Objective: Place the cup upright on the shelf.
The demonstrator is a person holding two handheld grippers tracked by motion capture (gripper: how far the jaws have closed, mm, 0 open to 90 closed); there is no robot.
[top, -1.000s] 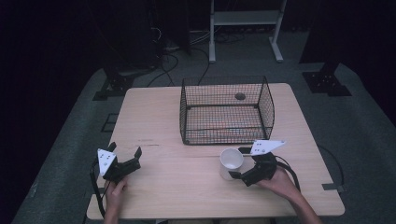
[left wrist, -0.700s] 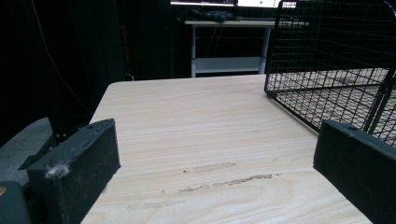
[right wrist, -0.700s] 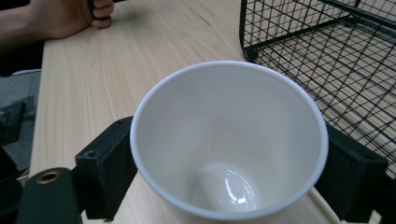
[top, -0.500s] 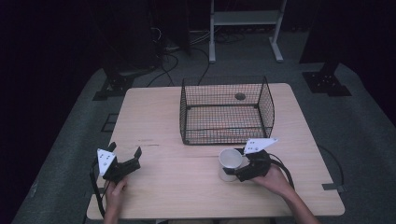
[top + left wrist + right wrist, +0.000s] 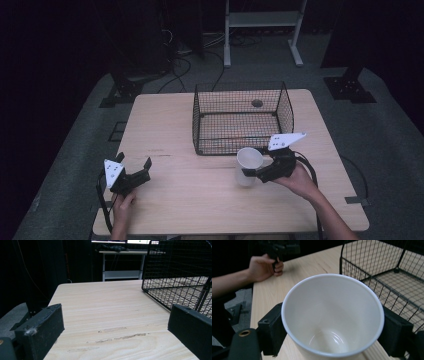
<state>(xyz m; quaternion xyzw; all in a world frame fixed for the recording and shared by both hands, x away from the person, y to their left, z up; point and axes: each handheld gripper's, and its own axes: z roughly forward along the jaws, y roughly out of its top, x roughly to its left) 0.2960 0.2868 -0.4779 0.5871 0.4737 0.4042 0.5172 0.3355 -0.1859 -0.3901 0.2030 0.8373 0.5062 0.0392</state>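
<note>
1. At the near left of the table (image 5: 200, 200), the left gripper (image 5: 134, 169) rests low on the wood in the person's left hand (image 5: 122, 205). Its two black jaws stand wide apart with bare tabletop between them, as the left gripper view makes plain, so it is open and holds nothing.

2. At the near right, the right hand (image 5: 300, 180) holds the right gripper (image 5: 252, 172), which points left across the table. Its jaws have just been closing, and they now press on both sides of a white cup (image 5: 248, 165). In the right gripper view the cup (image 5: 332, 320) sits between the two black jaws, one against each side of its wall, with its mouth open towards the camera and nothing inside it.

3. The cup is upright or nearly so, just in front of the near wall of the basket, towards that wall's right half. Whether its base touches the table I cannot tell from above.

4. A grey three-cornered plate tops each gripper, and a black cable trails from each towards the near edge of the table.

5. Beyond the cup, at the middle to far right of the table, stands a black wire basket (image 5: 200, 125) with an open top. A small dark round thing (image 5: 257, 103) shows through the wire near its far wall.

6. Past the far edge of the table the room is dark, with a white metal stand (image 5: 260, 20) and loose cables (image 5: 190, 55) on the grey floor.
</note>
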